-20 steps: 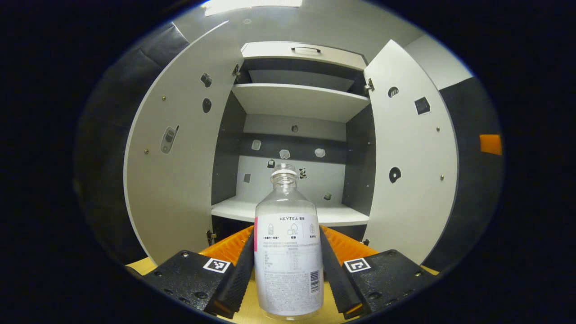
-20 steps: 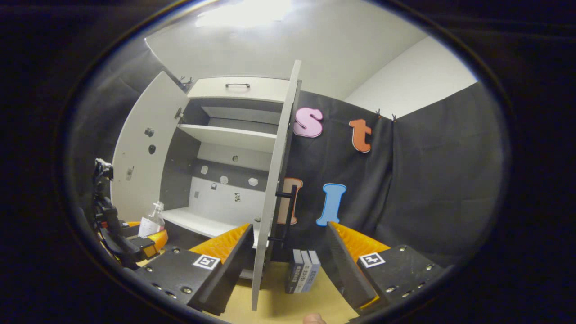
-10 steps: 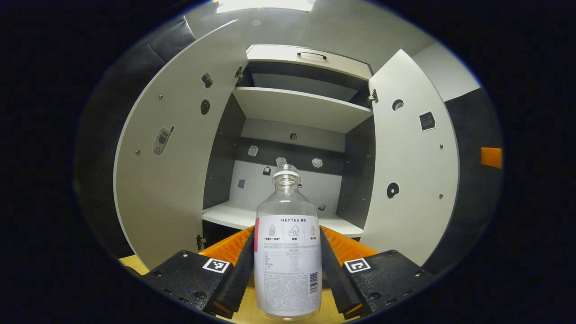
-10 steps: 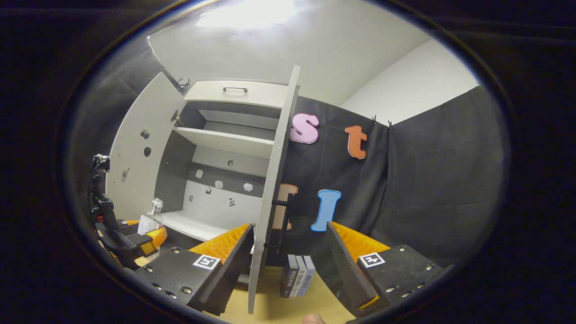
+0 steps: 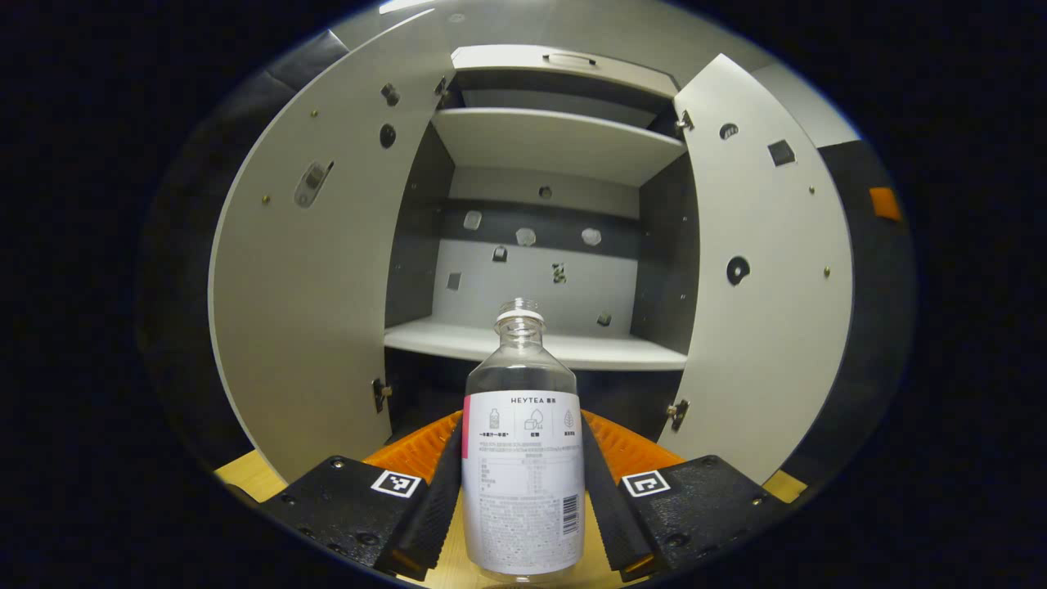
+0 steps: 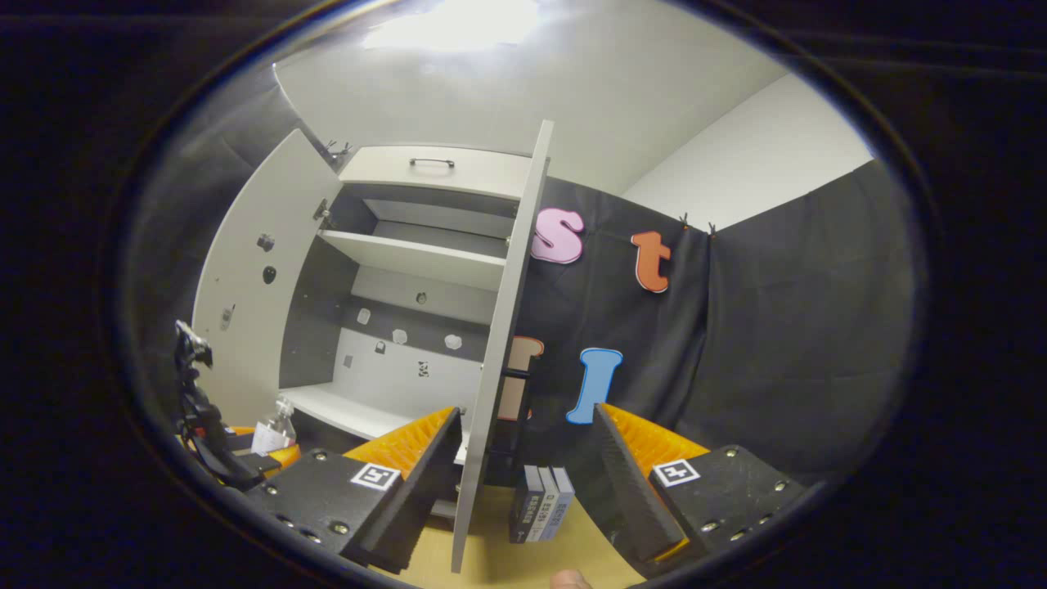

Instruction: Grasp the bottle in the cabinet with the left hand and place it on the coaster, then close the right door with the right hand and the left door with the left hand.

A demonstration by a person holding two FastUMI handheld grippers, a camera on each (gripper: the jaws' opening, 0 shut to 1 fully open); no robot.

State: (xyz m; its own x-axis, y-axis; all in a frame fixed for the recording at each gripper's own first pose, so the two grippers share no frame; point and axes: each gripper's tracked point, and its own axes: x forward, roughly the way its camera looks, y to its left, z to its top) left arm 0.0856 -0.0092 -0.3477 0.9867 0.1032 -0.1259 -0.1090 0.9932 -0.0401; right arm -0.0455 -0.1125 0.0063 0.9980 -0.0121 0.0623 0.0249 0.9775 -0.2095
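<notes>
The left gripper (image 5: 523, 491) was clamped on the bottle (image 5: 523, 466), both fingers pressed against its labelled sides, holding it upright and uncapped in front of the open cabinet (image 5: 540, 245), below its lower shelf (image 5: 572, 348). The left door (image 5: 319, 270) and right door (image 5: 761, 270) stood wide open on either side. The right gripper (image 6: 523, 483) had its jaws spread, gripping nothing, with the right door's front edge (image 6: 499, 352) between its fingers. Small books (image 6: 541, 505) stood on the wooden worktop (image 6: 499, 556) just beyond.
</notes>
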